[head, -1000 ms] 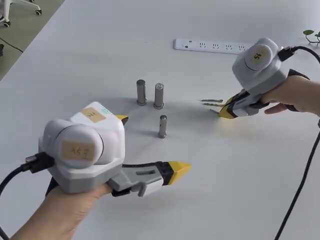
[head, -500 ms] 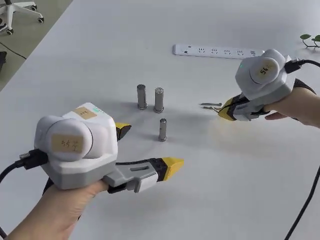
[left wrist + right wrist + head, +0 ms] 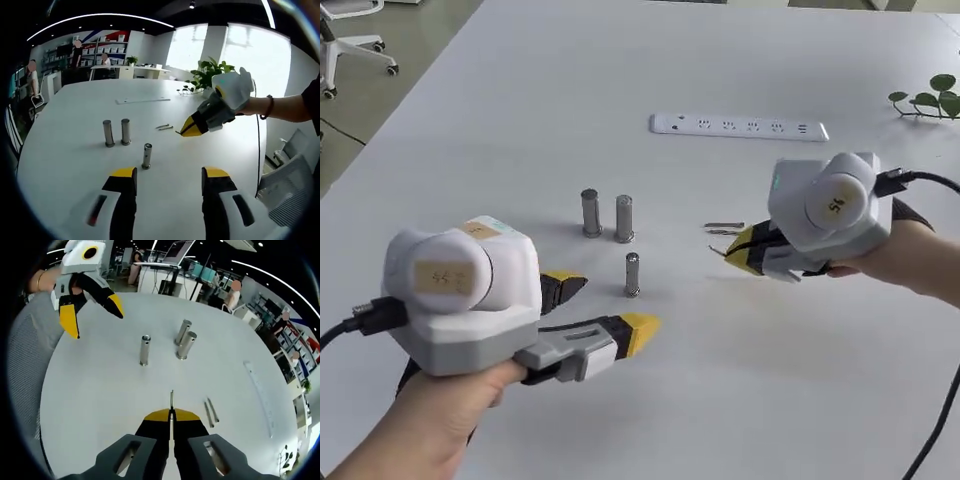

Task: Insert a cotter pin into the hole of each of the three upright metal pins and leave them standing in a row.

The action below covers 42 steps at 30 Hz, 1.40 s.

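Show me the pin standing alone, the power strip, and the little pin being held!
Lone pin [image 3: 633, 276]: head view, mid-shaft.
Power strip [image 3: 738, 126]: head view, middle of its top.
Cotter pin [image 3: 171, 400]: right gripper view, part sticking out past the jaws.

A white power strip [image 3: 738, 126] lies flat toward the far side of a large white worktop [image 3: 520, 120], green plant leaves [image 3: 927, 98] reach in at its right edge, and an office chair [image 3: 350, 40] stands on the floor at left.
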Tool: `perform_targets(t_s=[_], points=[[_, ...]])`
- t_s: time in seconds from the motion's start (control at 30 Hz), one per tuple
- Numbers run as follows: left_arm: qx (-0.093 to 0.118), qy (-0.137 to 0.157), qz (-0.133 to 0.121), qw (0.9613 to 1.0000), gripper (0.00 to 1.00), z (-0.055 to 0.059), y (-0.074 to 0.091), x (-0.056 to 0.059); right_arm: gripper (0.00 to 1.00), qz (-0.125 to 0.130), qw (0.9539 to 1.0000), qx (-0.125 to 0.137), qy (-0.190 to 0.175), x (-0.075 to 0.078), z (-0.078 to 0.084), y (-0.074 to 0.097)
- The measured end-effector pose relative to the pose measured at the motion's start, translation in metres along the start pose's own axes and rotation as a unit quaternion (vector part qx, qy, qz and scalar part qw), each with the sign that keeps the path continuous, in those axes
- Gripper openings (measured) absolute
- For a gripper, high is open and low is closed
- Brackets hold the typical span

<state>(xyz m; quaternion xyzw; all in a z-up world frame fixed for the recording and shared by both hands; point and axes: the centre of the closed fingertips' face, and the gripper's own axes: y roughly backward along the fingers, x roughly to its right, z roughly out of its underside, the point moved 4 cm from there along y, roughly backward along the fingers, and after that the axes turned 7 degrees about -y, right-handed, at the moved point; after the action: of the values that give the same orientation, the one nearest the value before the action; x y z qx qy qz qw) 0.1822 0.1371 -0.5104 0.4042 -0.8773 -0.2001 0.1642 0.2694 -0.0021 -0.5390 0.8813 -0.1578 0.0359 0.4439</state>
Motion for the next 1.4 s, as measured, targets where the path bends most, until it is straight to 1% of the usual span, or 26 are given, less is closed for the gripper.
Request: perform_targets(t_s=[0.07, 0.1, 0.17, 0.27, 0.37, 0.53, 0.63, 0.73, 0.87, 0.97, 1.03, 1.17, 1.3, 1.4], points=[[-0.003, 0.004, 0.002, 1.0, 0.46, 0.0, 0.0, 0.001, 0.0, -0.002, 1.0, 0.003, 0.005, -0.005, -0.002, 0.002], [-0.005, 0.0, 0.005, 1.0, 0.43, 0.0, -0.001, 0.002, 0.0, -0.004, 1.0, 0.004, 0.008, -0.009, -0.003, 0.004], [-0.008, 0.001, 0.007, 0.9999, 0.42, -0.001, -0.002, 0.003, 0.0, -0.011, 0.9999, 0.01, 0.005, -0.012, -0.004, 0.004], [-0.012, 0.014, 0.014, 0.9997, 0.37, 0.0, -0.003, 0.006, 0.0, -0.017, 0.9997, 0.019, 0.006, -0.019, -0.007, 0.007], [-0.016, 0.018, 0.014, 0.9996, 0.32, 0.001, -0.005, 0.008, 0.0, -0.024, 0.9993, 0.028, 0.012, -0.028, -0.011, 0.01], [-0.017, 0.042, 0.029, 0.9985, 0.29, 0.001, -0.007, 0.015, 0.0, -0.036, 0.9985, 0.039, 0.014, -0.039, -0.016, 0.014], [-0.009, 0.072, 0.053, 0.9959, 0.26, -0.003, -0.01, 0.023, 0.0, -0.042, 0.9979, 0.047, 0.014, -0.045, -0.021, 0.016], [-0.007, 0.081, 0.061, 0.9948, 0.25, -0.004, -0.01, 0.025, 0.0, -0.048, 0.9972, 0.052, 0.024, -0.052, -0.026, 0.02], [0.0, 0.105, 0.083, 0.991, 0.23, -0.007, -0.012, 0.033, 0.0, -0.062, 0.9954, 0.057, 0.046, -0.062, -0.031, 0.024], [0.007, 0.11, 0.09, 0.9898, 0.21, -0.009, -0.012, 0.037, 0.0, -0.068, 0.9941, 0.06, 0.06, -0.068, -0.034, 0.027], [0.012, 0.114, 0.09, 0.9893, 0.19, -0.01, -0.012, 0.039, 0.0, -0.071, 0.9936, 0.062, 0.063, -0.071, -0.036, 0.028], [0.014, 0.109, 0.085, 0.9904, 0.16, -0.01, -0.012, 0.039, 0.0, -0.075, 0.9927, 0.065, 0.069, -0.074, -0.038, 0.029], [0.016, 0.114, 0.09, 0.9893, 0.13, -0.011, -0.013, 0.04, 0.0, -0.076, 0.9921, 0.071, 0.07, -0.077, -0.041, 0.03], [0.012, 0.117, 0.094, 0.9886, 0.1, -0.01, -0.014, 0.041, 0.0, -0.081, 0.9911, 0.074, 0.075, -0.08, -0.043, 0.03]])
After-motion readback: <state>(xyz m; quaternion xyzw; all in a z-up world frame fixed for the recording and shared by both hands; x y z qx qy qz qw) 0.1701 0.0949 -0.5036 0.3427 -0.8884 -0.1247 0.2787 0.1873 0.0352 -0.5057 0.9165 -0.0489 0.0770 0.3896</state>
